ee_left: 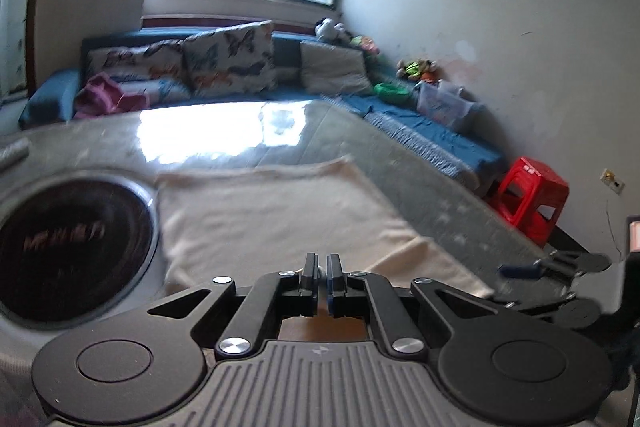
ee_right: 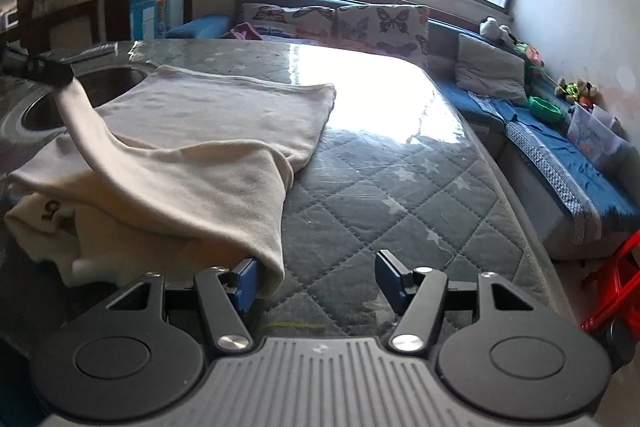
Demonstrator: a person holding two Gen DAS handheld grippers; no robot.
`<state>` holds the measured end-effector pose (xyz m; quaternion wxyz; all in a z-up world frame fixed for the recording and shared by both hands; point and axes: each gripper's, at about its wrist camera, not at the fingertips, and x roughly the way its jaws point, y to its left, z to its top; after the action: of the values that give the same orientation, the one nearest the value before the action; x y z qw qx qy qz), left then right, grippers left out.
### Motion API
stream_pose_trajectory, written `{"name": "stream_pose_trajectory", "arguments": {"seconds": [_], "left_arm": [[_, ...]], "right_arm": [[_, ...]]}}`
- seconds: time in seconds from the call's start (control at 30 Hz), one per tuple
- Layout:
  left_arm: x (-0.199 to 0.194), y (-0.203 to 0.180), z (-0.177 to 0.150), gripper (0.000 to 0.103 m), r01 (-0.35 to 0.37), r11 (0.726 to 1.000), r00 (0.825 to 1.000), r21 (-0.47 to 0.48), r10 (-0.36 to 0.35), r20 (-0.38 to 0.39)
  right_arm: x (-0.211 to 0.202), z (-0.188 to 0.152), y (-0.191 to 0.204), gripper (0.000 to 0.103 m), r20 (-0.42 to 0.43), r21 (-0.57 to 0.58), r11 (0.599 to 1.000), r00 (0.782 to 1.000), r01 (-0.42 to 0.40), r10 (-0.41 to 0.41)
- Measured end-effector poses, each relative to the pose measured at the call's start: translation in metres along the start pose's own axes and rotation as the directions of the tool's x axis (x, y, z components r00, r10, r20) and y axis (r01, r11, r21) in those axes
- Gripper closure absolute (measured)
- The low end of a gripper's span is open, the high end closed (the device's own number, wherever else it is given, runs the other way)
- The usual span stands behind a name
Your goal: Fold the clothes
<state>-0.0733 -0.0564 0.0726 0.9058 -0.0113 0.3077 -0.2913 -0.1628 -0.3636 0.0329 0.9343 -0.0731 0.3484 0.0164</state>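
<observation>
A: Where do the two tongs stand, and in what state?

B: Left tongs (ee_left: 322,273), lower centre of the left wrist view: jaws together, clamped on a thin bit of the cream shirt (ee_left: 276,219). In the right wrist view the same tongs appear at the upper left, lifting a strip of cloth clear of the table. Right tongs (ee_right: 316,279), lower centre of the right wrist view: jaws apart, nothing pressed between them; the blue left pad (ee_right: 246,283) sits just beside the hanging hem, possibly touching it.

A: Where does the shirt lie?

B: On the grey quilted table cover (ee_right: 400,195), filling the left half of the right wrist view. Its long axis runs from lower left toward the upper centre. A fold already lies over the near part. Its left edge reaches the round dark hob (ee_left: 72,247) set in the table.

A: Which relation governs the coming move?

B: Judged from this: the free hem lies left of the right tongs' gap, not inside it. The right tongs are the nearer to that corner and would need to shift left to catch it.
</observation>
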Motion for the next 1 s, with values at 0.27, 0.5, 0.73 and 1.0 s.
{"name": "stream_pose_trajectory", "arguments": {"seconds": [0.27, 0.5, 0.73, 1.0], "left_arm": [[-0.010, 0.010, -0.013, 0.098, -0.027, 1.000, 1.000, -0.013, 0.028, 0.015], [-0.023, 0.017, -0.014, 0.098, -0.053, 0.999, 0.997, 0.001, 0.053, 0.054], [-0.011, 0.024, -0.025, 0.096, -0.079, 0.997, 0.997, -0.019, 0.079, -0.013], [-0.009, 0.023, -0.023, 0.095, -0.076, 0.997, 0.997, -0.016, 0.075, -0.014]], "right_arm": [[-0.018, 0.001, -0.003, 0.041, -0.034, -0.039, 0.995, 0.995, -0.096, 0.095], [-0.024, 0.018, -0.019, 0.043, 0.000, 0.028, 0.986, 0.986, -0.165, 0.165], [0.002, 0.038, -0.021, 0.054, 0.024, 0.062, 0.986, 0.988, -0.156, 0.155], [0.037, 0.058, -0.010, 0.066, 0.022, 0.053, 0.982, 0.983, -0.181, 0.180]]}}
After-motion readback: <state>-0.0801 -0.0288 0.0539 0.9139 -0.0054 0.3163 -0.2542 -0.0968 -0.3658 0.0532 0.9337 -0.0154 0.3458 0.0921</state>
